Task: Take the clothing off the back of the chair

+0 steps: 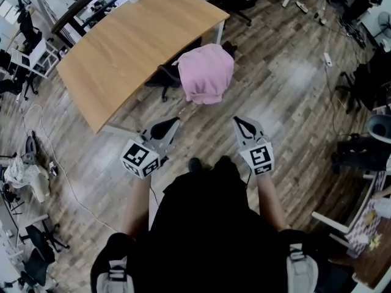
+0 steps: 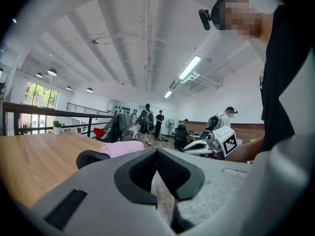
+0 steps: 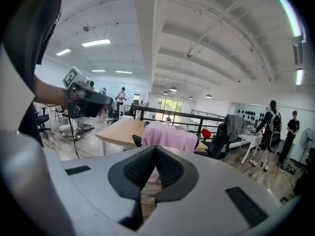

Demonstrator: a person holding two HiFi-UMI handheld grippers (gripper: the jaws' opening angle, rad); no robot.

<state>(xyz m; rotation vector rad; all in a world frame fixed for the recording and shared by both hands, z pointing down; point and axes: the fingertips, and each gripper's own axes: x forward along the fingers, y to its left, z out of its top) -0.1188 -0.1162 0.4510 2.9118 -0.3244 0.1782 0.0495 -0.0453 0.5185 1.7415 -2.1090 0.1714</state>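
The pink garment is hanging over the backrest of a black office chair, which is sitting at the near corner of the wooden tabletop. From the head view you are looking down on it. It is covering the backrest completely, spreading widest along the top edge and falling toward the floor on the side facing you.

The right gripper view is showing it side-on instead, draping straight down, with the chair's dark edge peeking out at its left. The left gripper view is catching only a low pink strip just beside the black armrest. That view is also showing a small potted plant on the tabletop's far end, and people standing far behind.

You are holding both tools in front of you, well apart from the garment and pointing toward it. The left tool is sitting fully closed with nothing between its pads. The right tool is likewise closed and empty.
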